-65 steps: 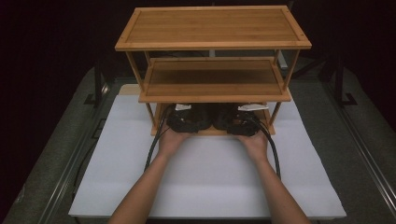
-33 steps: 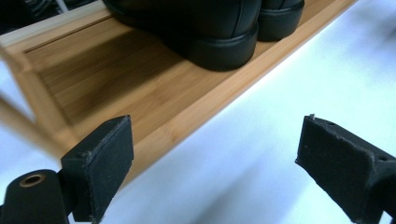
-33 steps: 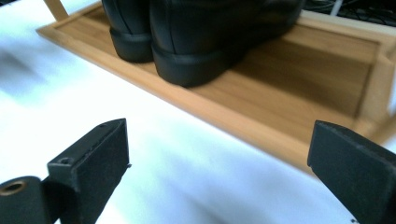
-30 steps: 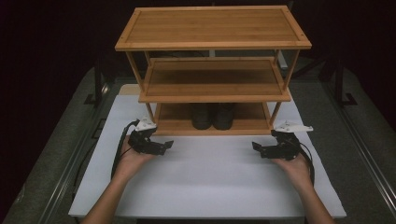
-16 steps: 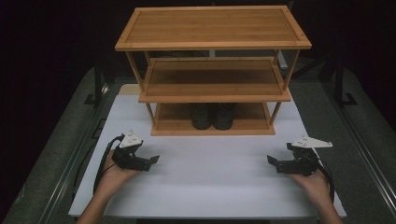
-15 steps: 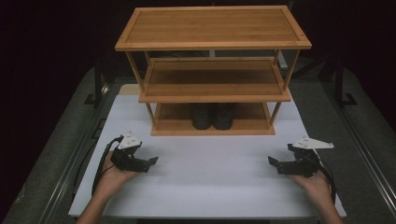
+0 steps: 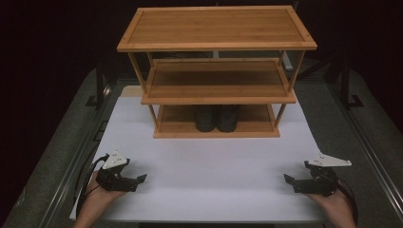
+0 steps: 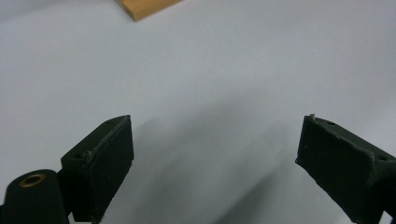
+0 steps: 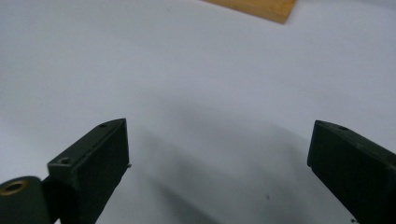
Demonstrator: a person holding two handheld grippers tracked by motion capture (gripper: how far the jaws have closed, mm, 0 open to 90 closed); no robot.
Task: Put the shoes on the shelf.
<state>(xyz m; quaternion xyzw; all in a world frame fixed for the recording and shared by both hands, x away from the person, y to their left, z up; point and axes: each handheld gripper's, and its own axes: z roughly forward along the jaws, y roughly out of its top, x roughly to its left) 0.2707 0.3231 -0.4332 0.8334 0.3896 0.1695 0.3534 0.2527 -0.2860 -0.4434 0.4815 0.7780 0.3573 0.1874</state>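
Note:
A three-tier bamboo rack (image 7: 216, 47) stands at the far middle of the white mat (image 7: 214, 161). A pair of black shoes (image 7: 217, 118) sits side by side on its bottom shelf. My left gripper (image 7: 135, 182) rests low over the mat's near left corner, jaws wide apart and empty (image 8: 212, 163). Over the near right corner my right gripper (image 7: 290, 182) is open too, with nothing between its jaws (image 9: 217, 168). A corner of the rack's base (image 8: 144, 7) shows at the top of the left gripper view, and another corner (image 9: 261, 8) in the right gripper view.
The mat lies on a grey table (image 7: 57, 156) with metal rails (image 7: 375, 142) along both sides. Black cables (image 7: 88, 178) trail from the grippers. The rack's top and middle shelves are bare.
Both grippers drew back from the shoes on the bottom shelf, spread apart to the mat's near corners, and now hold nearly still there. The shoes stay on the shelf.

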